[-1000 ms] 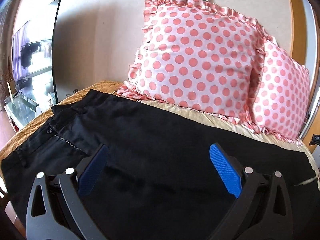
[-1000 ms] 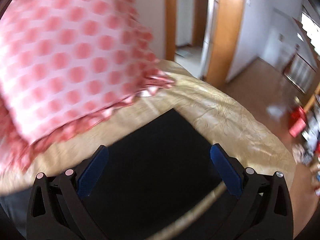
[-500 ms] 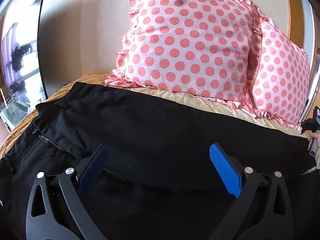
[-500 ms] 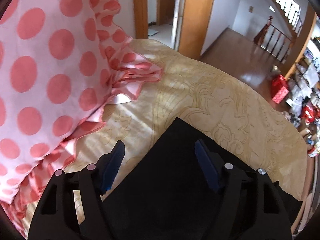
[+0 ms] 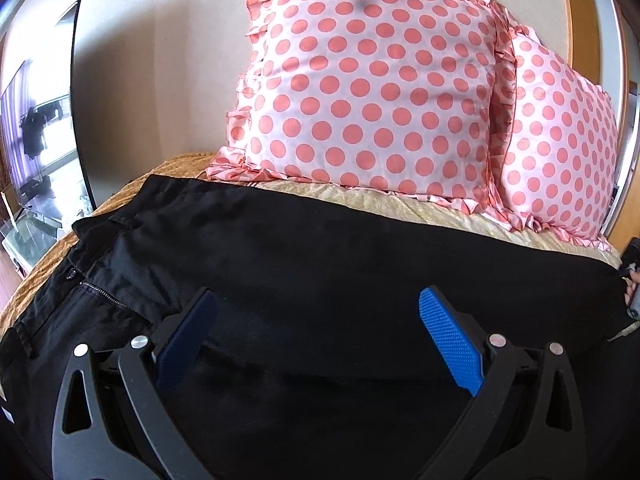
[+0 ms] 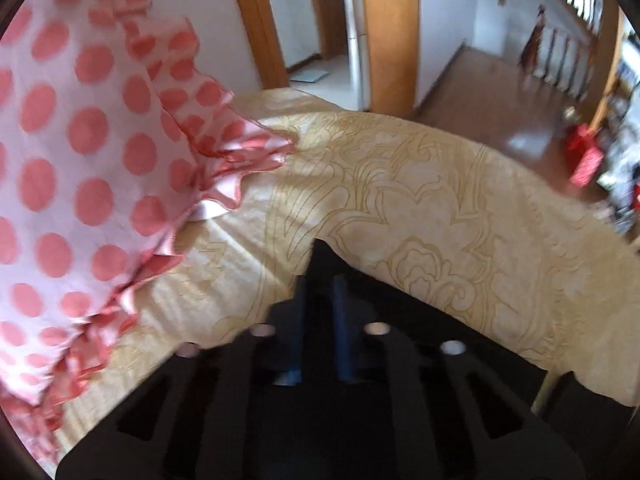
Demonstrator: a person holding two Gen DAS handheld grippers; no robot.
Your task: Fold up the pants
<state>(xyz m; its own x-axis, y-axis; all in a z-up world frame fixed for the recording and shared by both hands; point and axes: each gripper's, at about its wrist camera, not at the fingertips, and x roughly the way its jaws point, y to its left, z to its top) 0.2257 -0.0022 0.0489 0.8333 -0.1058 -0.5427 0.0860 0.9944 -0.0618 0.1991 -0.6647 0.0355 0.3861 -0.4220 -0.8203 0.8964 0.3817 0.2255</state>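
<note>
Lying flat across the bed (image 5: 400, 204), black pants (image 5: 320, 264) – waistband w/ button and zipper (image 5: 100, 291) toward the left side, legs running off to the right, far edge sitting just below the pillows. Hovering over the mid-section of the fabric, left gripper (image 5: 316, 332) w/ jaws spread wide, blue pads (image 5: 450, 344) well apart, nothing between them. Leaning against the wall behind the pants, two pink polka-dot pillows – big one (image 5: 368, 88) in the centre, 2nd one (image 5: 560, 148) partly tucked behind it at right, ruffled edges resting on the gold patterned bedspread. Showing at far left of the left wrist view, a dark mirror or glass panel (image 5: 40, 128). Peeking in at the far right edge of that view, bit of the other gripper and a hand, too small to read. In the right wrist view, right gripper (image 6: 320, 292) w/ jaws drawn in narrow, pinching the black cloth (image 6: 320, 256) at a pointed corner near the hem end, pads nearly touching w/ fabric between. Spreading out beyond that corner, bedspread (image 6: 420, 184) w/ floral pattern; crowding the left of the view, pillow ruffle (image 6: 120, 152), blurred. Visible past the bed's edge, wooden door frame (image 6: 392, 32) and shiny wood floor (image 6: 480, 96), some red items (image 6: 584, 156) at right – blurred, can't tell what.
</note>
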